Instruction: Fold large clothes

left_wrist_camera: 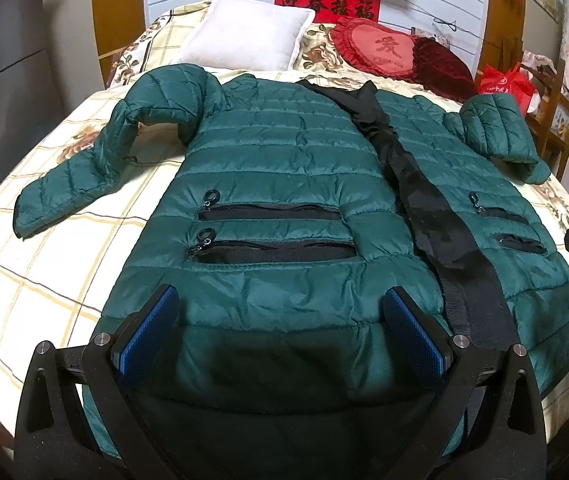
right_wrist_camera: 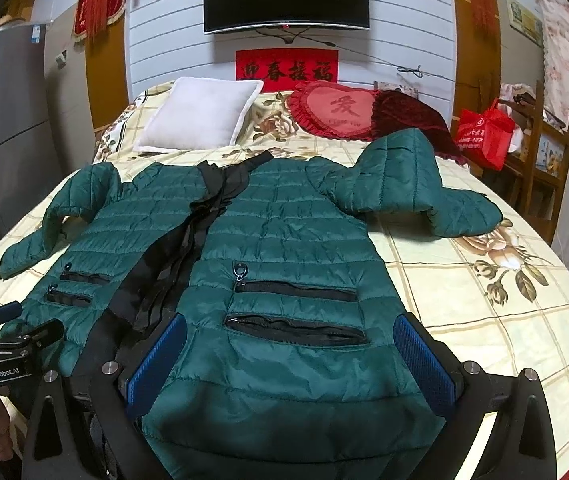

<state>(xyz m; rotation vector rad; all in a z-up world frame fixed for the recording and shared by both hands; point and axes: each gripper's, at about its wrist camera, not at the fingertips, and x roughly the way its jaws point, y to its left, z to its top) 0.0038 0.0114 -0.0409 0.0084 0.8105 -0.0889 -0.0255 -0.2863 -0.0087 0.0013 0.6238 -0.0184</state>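
Note:
A dark green quilted jacket lies spread front-up on the bed, with a black zipper band down its middle and both sleeves bent at the sides. It also shows in the right wrist view. My left gripper is open, its blue pads over the hem of the jacket's left half. My right gripper is open over the hem of the right half, below the zip pockets. The left gripper's body shows in the right wrist view.
The bed has a cream checked floral sheet. A white pillow, a red heart cushion and a dark red cushion lie at the head. A red bag and wooden shelf stand right.

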